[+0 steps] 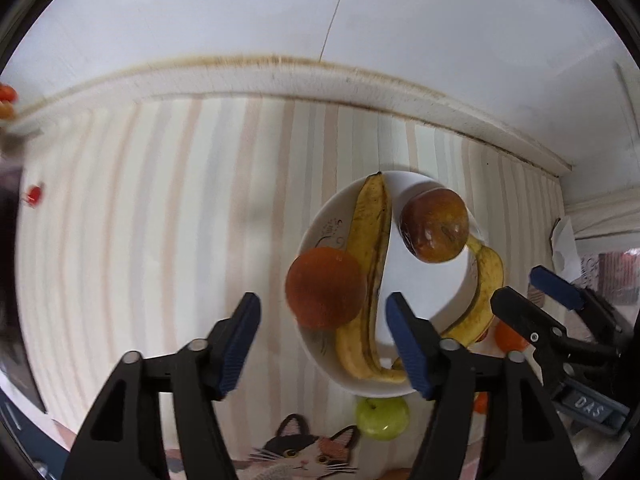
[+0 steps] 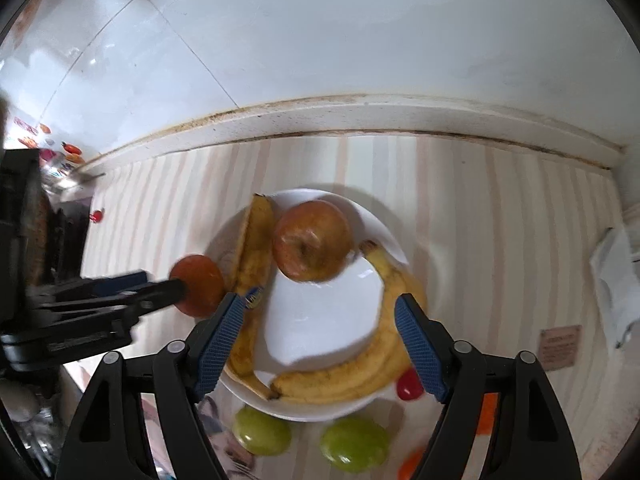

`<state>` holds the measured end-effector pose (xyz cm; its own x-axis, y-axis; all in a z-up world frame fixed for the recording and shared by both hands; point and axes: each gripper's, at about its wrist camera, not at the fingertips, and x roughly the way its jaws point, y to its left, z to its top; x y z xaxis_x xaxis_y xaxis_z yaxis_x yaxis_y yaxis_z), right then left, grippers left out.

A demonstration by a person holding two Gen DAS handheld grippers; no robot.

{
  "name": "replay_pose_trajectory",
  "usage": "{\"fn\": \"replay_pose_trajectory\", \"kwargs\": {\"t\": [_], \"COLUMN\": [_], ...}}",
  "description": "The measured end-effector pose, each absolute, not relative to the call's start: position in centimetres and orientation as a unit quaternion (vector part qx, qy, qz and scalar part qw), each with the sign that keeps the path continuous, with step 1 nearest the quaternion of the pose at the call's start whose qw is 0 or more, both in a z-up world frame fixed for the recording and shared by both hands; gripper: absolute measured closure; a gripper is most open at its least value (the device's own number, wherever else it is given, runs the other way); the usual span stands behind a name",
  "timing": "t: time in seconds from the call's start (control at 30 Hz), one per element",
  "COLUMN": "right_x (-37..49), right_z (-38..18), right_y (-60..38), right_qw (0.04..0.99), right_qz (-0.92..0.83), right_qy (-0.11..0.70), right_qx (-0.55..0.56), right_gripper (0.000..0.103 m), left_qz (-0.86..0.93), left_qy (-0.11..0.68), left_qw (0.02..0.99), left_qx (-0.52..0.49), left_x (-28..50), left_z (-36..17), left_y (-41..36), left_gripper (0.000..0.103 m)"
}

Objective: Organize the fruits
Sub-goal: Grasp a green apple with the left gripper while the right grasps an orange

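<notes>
Both claws are being held spread: the left claw (image 1: 322, 330) beside a round orange fruit (image 1: 325, 288) (touching unclear), the right claw (image 2: 320, 320) over a white plate (image 2: 320, 312).

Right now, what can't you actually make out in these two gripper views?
- Whether the left gripper grips the orange: fingers apart in its own view, side-on in the right view.
- Small orange fruits: hidden behind the right gripper finger.
- Green apple: partly covered by the plate rim, left view.
- Small red item: blurred, left view.

Lying bare: plate (image 2: 320, 312) centre; crowding its rim: bananas (image 2: 372, 356), apple (image 2: 312, 240), orange (image 2: 198, 290); blocking near side: green apples (image 2: 354, 442).
</notes>
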<state>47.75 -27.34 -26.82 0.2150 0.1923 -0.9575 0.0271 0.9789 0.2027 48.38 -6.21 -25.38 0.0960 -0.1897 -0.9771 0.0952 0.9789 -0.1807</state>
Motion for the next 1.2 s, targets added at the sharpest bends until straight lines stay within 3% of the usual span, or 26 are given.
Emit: {"fn": "replay_pose_trajectory", "kwargs": {"t": [0.1,0.17,0.23,0.53,0.77,0.93,1.2], "right_x": [46.0,44.6,43.4,36.9,32.7,31.9,31.3], "right_z": [-26.0,-25.2,-24.4,-20.8,-23.4,-27.3,-32.2], "right_y": [-27.3,-27.2,-27.1,-29.6,-36.2,-38.5,-37.4], "right_qw": [0.779,0.782,0.784,0.796,0.777,0.751,0.722], "right_qz": [0.04,0.036,0.033,0.032,-0.025,-0.031,-0.038], "right_qy": [0.622,0.619,0.616,0.594,0.607,0.63,0.664], "right_qx": [0.068,0.063,0.063,0.109,0.163,0.196,0.19], "right_gripper": [0.017,0.017,0.01,0.009,0.009,0.028,0.031], "left_qz": [-0.087,-0.078,-0.074,-0.078,-0.074,-0.064,-0.07], "left_qy": [0.646,0.63,0.616,0.599,0.637,0.663,0.709], "left_qw": [0.759,0.773,0.784,0.796,0.766,0.746,0.702], "left_qx": [-0.007,0.006,0.012,0.039,0.042,0.023,-0.001], "left_x": [46.5,45.0,43.6,38.0,35.7,35.9,36.9], "left_z": [-23.8,-22.5,-21.4,-19.2,-23.0,-26.5,-31.8], "left_y": [-6.5,-6.7,-6.8,-8.4,-9.8,-10.9,-12.4], "left_gripper": [0.017,0.017,0.017,0.017,0.017,0.017,0.019]}}
